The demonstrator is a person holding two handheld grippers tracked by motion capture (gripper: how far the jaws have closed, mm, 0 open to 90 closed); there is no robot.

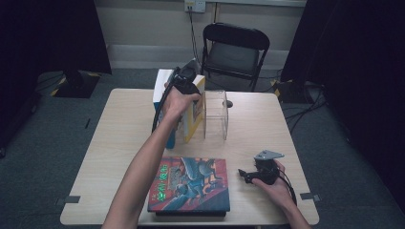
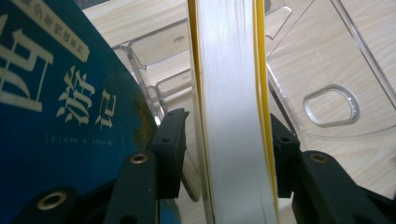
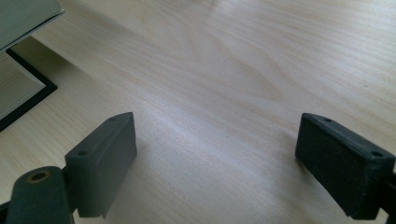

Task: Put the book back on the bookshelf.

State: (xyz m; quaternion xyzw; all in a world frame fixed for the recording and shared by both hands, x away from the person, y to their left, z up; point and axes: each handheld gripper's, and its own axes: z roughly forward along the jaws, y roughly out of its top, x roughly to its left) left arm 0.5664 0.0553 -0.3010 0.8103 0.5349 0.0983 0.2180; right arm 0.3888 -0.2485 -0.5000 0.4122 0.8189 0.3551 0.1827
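The yellow-covered book [image 2: 231,116] stands upright in the clear acrylic rack [image 1: 216,114] at the table's far middle, just beside a blue book [image 2: 56,107]. Left gripper [image 2: 226,149] straddles it, jaws slightly off the covers. Right gripper [image 3: 215,168] rests wide open over bare table [image 3: 224,70], near the flat book [image 1: 190,183].

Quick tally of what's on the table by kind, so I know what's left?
Upright books: 2, a blue book and a yellow book
Flat books: 2, stacked
Clear acrylic holder: 1
Total: 5
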